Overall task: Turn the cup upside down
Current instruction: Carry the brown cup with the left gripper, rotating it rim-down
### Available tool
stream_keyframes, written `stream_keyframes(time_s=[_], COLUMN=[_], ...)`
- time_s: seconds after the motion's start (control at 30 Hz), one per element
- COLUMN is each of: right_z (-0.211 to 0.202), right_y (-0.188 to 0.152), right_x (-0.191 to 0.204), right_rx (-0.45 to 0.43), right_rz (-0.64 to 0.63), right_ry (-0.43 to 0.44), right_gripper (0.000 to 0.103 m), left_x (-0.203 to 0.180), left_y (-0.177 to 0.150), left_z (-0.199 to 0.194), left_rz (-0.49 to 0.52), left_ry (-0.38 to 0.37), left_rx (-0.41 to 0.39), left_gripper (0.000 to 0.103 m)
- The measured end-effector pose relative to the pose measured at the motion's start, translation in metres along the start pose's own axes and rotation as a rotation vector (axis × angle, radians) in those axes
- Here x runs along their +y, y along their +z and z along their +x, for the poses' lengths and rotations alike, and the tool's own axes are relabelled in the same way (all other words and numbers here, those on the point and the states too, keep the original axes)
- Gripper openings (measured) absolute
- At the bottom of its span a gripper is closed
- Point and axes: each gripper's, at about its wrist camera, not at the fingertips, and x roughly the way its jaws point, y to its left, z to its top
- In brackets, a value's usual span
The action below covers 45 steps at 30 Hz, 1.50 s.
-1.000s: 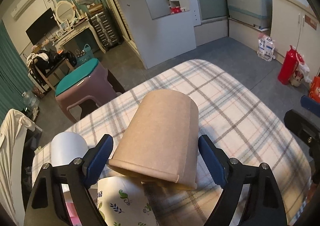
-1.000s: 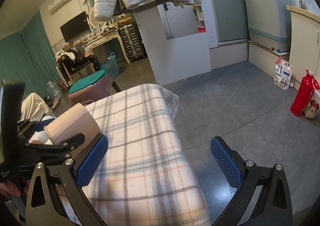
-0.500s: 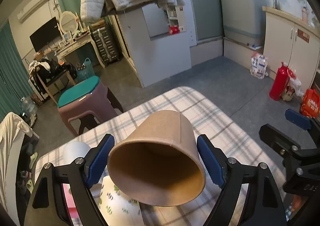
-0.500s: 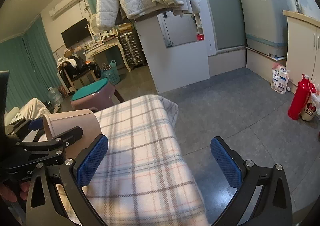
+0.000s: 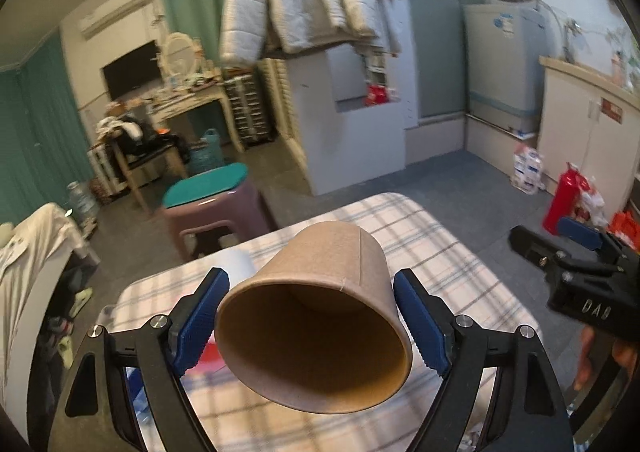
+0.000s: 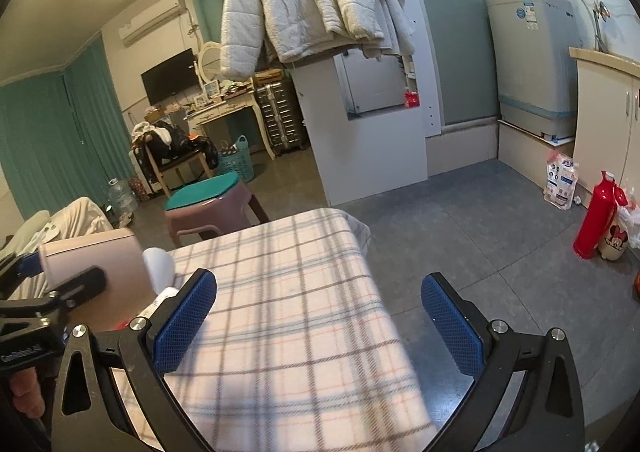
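Note:
My left gripper (image 5: 312, 316) is shut on a brown paper cup (image 5: 320, 316) and holds it in the air above the plaid-covered table (image 5: 460, 268). The cup lies tilted, its open mouth facing the camera and its base pointing away. It also shows in the right wrist view (image 6: 100, 272), on its side at the left edge, held by the left gripper. My right gripper (image 6: 320, 312) is open and empty over the table's right side; it shows at the right edge of the left wrist view (image 5: 576, 252).
A white cup (image 6: 160, 268) stands on the table behind the held cup, with blurred items near it. A purple stool with a teal top (image 5: 212, 196) stands beyond the table. A red bottle (image 6: 596, 224) stands on the floor at right.
The left gripper has lifted and tilted back with the cup, so the cup's mouth now faces the camera. The floral cup below it has dropped out of view. The right gripper has barely moved.

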Motion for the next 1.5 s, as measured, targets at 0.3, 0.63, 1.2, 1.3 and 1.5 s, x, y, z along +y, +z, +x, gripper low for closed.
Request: stream_keyframes(time_s=[0.3,0.63,1.2,1.3,1.5], right_z=[-0.019,-0.026,-0.017,-0.017,-0.018], right_y=[-0.036,-0.073,-0.086,-0.087,-0.086], right_x=[0.045,0.101,0.136,0.141,0.145], right_rx=[0.056,0.106,0.148,0.153,0.148], right_rz=[-0.119,-0.260,-0.313,-0.325,-0.336], right_ry=[0.047,0.091,0.046,0.050,0.047], right_gripper=[0.103,0.103,0.103,0.103,0.103], left_x=[0.044,0.054,0.063,0.064,0.074], left_y=[-0.057,-0.122,-0.161,-0.161,-0.166], left_z=[-0.018,0.003,0.008,0.006,0.008], left_rz=[-0.124,-0.203,-0.248,-0.254,-0.296], left_ry=[0.179,0.237,0.114,0.106,0.068], left_rx=[-0.020,-0.015,0.019,0.026,0.056], left_gripper=[0.086,0.086,0.086,0.088,0.094])
